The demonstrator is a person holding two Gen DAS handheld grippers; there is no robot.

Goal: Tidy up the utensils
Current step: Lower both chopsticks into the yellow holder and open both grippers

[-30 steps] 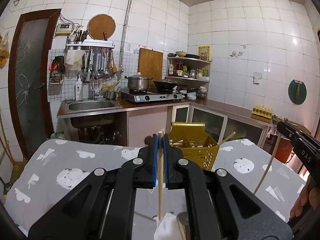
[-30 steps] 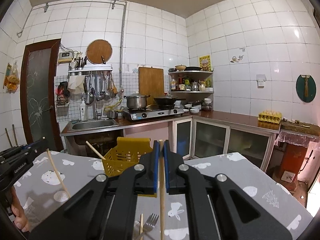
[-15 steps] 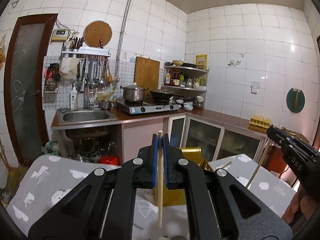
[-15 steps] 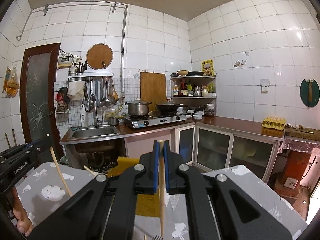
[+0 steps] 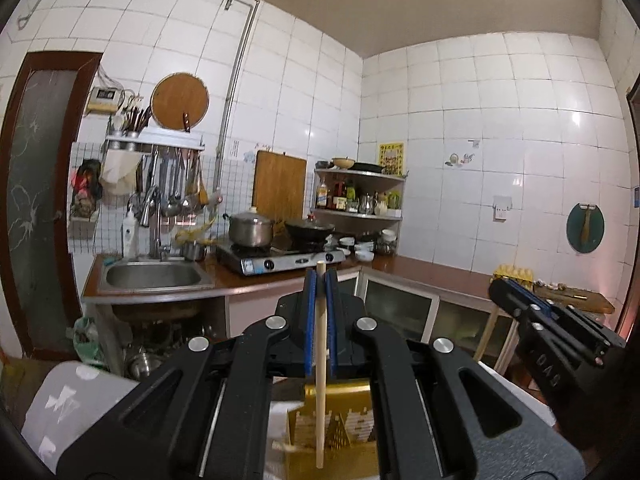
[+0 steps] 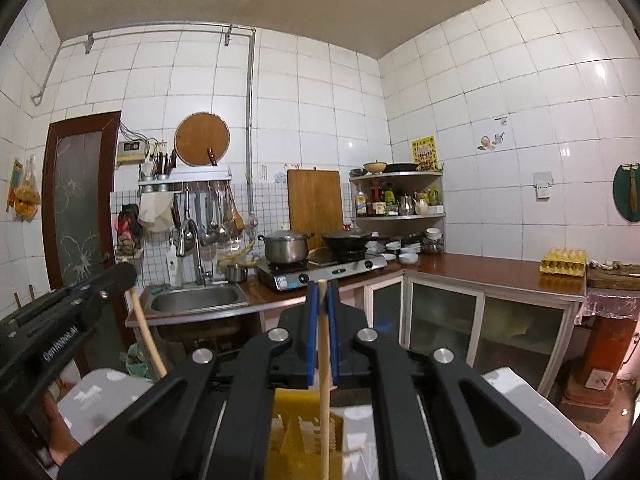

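My left gripper (image 5: 320, 280) is shut on a wooden chopstick (image 5: 320, 380) that hangs down over a yellow slotted utensil basket (image 5: 344, 428). My right gripper (image 6: 321, 290) is shut on another wooden chopstick (image 6: 325, 400), also hanging above the yellow basket (image 6: 308, 436). Each gripper shows in the other's view: the right one (image 5: 552, 328) at the right with its chopstick (image 5: 486, 336), the left one (image 6: 68, 312) at the left with its chopstick (image 6: 148, 332). Another chopstick end sticks out of the basket.
The basket stands on a table with a grey patterned cloth (image 6: 104, 396). Behind are a sink (image 5: 154, 276), a stove with a pot (image 5: 252, 230) and wok, corner shelves, a counter with an egg tray (image 6: 564, 260) and glass-door cabinets.
Both grippers have risen and tilted upward with their chopsticks; the table and basket have dropped to the bottom of both views. Both stay shut.
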